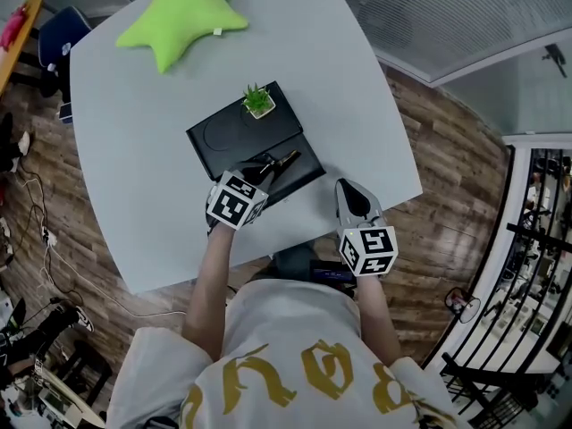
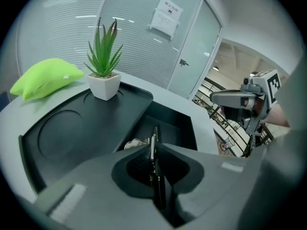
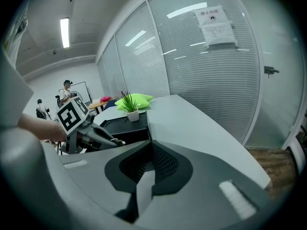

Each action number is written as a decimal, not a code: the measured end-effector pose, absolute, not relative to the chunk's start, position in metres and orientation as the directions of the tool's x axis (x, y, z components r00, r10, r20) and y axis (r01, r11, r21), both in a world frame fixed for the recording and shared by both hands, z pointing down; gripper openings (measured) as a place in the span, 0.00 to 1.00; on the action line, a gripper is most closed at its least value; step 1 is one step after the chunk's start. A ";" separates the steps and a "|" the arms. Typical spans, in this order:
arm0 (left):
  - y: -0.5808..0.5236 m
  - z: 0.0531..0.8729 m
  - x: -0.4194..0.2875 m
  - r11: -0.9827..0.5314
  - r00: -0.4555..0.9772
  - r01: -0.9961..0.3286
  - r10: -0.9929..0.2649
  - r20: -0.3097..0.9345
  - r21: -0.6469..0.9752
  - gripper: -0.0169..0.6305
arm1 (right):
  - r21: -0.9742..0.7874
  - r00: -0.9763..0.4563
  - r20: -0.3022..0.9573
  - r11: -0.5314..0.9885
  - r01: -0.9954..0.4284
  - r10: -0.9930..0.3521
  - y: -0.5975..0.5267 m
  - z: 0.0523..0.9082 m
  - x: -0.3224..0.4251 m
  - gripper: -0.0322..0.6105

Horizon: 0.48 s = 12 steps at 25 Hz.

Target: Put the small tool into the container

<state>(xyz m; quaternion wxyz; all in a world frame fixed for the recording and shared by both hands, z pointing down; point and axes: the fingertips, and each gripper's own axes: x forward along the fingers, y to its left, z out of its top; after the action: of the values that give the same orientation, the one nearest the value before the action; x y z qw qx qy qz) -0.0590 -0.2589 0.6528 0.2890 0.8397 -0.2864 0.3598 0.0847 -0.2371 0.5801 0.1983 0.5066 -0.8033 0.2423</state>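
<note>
A black container point(image 1: 223, 137) lies on the grey table point(image 1: 134, 150), with a flat round-marked part at the left and a deep compartment point(image 2: 175, 123) at the right. My left gripper point(image 1: 262, 170) is shut on a small dark tool point(image 1: 284, 160) with a metal tip. It holds the tool over the compartment's near edge. In the left gripper view the thin tool point(image 2: 153, 147) stands edge-on between the closed jaws, and a pale object point(image 2: 134, 143) shows partly below it. My right gripper point(image 1: 347, 189) rests over bare table to the container's right, shut and empty point(image 3: 149, 150).
A small potted plant point(image 1: 258, 101) stands on the container's far corner. A green star-shaped pillow point(image 1: 183, 16) lies at the table's far side. The table's front edge runs just under both grippers. A glass wall with blinds point(image 3: 206, 71) stands beyond the table.
</note>
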 end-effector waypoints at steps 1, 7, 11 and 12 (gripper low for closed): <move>-0.260 0.654 -0.060 -0.671 0.560 -0.694 -0.276 0.781 0.261 0.08 | -0.187 -0.406 0.567 0.368 -0.911 -0.717 -0.238 0.580 0.084 0.09; -0.262 0.668 -0.062 -0.697 0.490 -0.695 -0.277 0.826 0.178 0.16 | -0.177 -0.403 0.567 0.372 -0.911 -0.718 -0.238 0.579 0.082 0.09; -0.257 0.670 -0.060 -0.712 0.468 -0.684 -0.267 0.842 0.155 0.26 | -0.173 -0.399 0.564 0.369 -0.913 -0.723 -0.238 0.576 0.085 0.09; -0.257 0.669 -0.060 -0.713 0.464 -0.686 -0.272 0.843 0.147 0.28 | -0.171 -0.397 0.563 0.369 -0.914 -0.725 -0.237 0.574 0.085 0.09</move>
<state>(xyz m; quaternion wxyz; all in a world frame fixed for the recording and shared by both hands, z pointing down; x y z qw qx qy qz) -0.0599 -0.2568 0.6687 0.2418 0.8206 -0.2919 0.4277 0.0852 -0.2375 0.5738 0.2014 0.5106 -0.8023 0.2345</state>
